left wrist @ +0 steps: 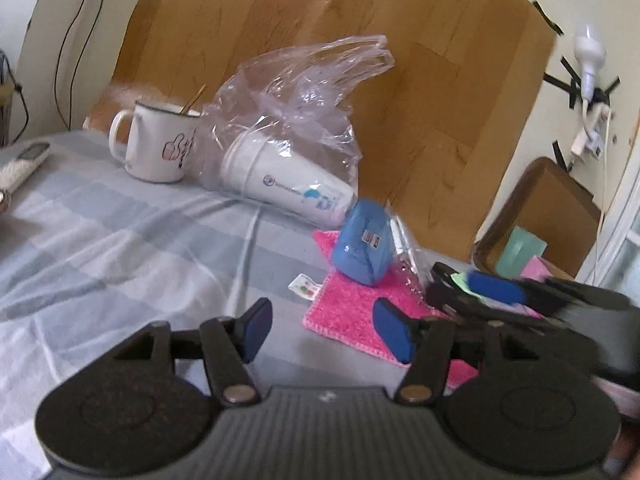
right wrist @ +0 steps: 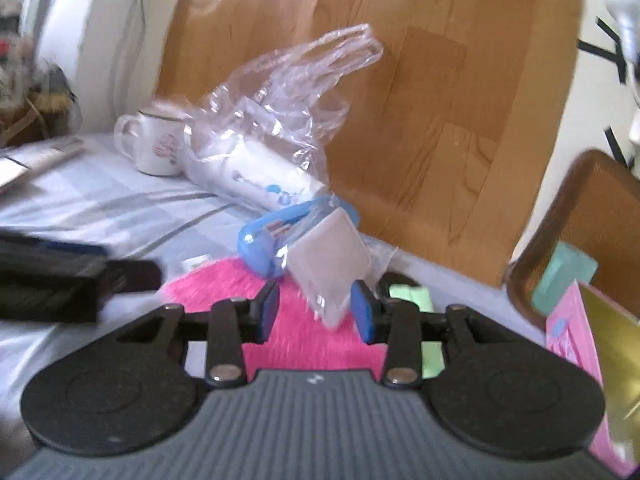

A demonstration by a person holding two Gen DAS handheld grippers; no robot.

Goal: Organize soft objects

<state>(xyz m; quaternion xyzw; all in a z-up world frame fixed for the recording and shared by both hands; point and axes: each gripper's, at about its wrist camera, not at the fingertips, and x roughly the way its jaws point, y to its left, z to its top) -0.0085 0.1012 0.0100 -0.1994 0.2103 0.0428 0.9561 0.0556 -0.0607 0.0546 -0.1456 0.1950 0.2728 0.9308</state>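
Since the pink cloth looks limp and light, we would pinch its near edge; both the left gripper and the right gripper are spread, empty.

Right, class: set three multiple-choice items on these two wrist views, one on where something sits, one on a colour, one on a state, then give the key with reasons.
1. Where does the blue sponge sit?
A. on the pink cloth
B. inside the white mug
C. in the brown basket

2. What colour are the gripper pads?
A. red
B. blue
C. yellow

3. How is the left gripper?
A. shut on the cloth
B. shut on a cup
C. open

Key: 1 A, its base rests on the cloth. 2 B, both pads show blue. 3 C, a wide gap separates the fingers, nothing held.
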